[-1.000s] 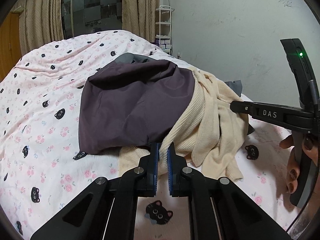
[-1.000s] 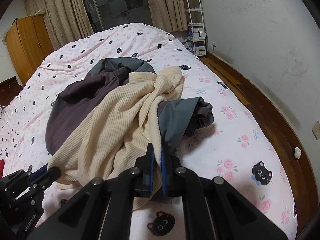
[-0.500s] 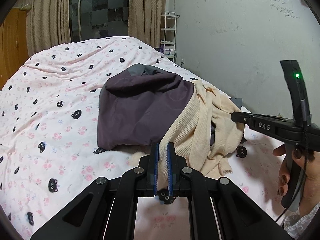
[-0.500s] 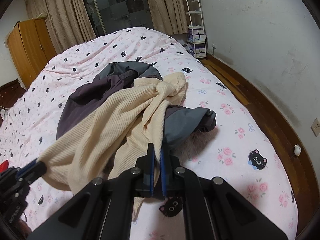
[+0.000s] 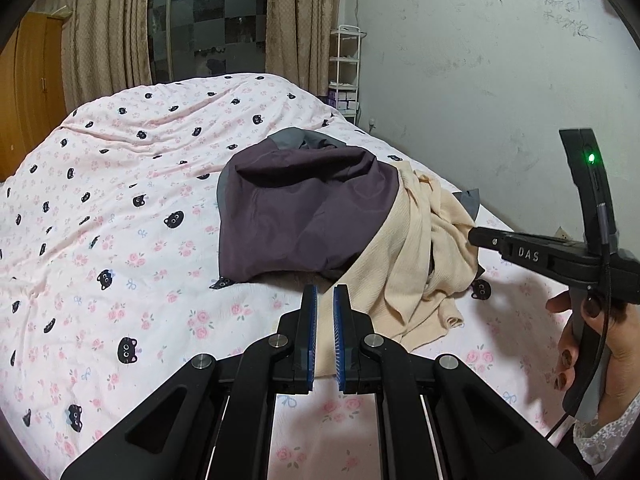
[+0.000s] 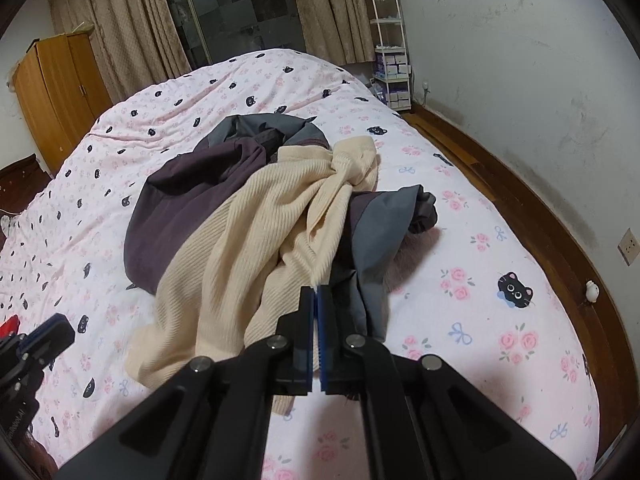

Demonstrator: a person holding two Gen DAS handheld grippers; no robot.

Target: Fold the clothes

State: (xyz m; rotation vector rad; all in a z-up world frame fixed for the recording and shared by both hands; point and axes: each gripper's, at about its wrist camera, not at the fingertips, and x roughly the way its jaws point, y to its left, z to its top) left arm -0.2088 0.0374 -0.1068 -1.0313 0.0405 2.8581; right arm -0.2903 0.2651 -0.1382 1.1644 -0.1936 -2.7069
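A cream ribbed sweater lies tangled over a dark purple and grey garment in a heap on the bed. In the left wrist view the sweater drapes right of the purple garment. My right gripper is shut on a fold of the cream sweater and holds it lifted; it shows from the side in the left wrist view. My left gripper is slightly open and empty, with the sweater's edge just behind its fingertips; it shows in the right wrist view.
The bed has a pink quilt with black cat prints. A white wall and a wooden floor strip run along the right. A white shelf rack, curtains and a wooden wardrobe stand beyond the bed.
My left gripper has let go of the cream sweater and opened a little, drawing back. The sweater's left edge has dropped onto the bed. My right gripper keeps its hold.
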